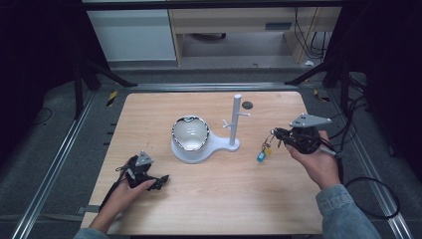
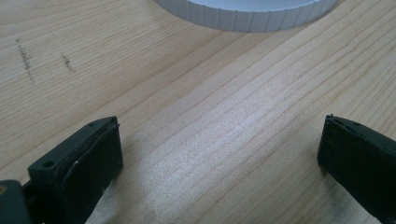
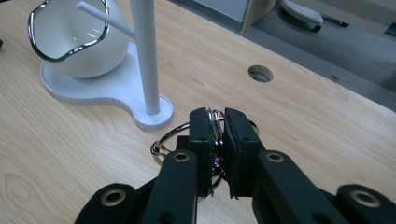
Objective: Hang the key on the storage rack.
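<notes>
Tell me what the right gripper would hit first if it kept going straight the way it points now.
Probably the white stand's upright pole: the right gripper, shut on a key ring, points toward its base, with bare table between. The bowl sits farther left. Depth is hard to judge.

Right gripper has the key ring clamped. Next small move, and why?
Probably carry the key ring left toward the white stand and its pegs. The right gripper is shut on it, keys hang clear beside the stand, and the left gripper rests open on the table.
</notes>
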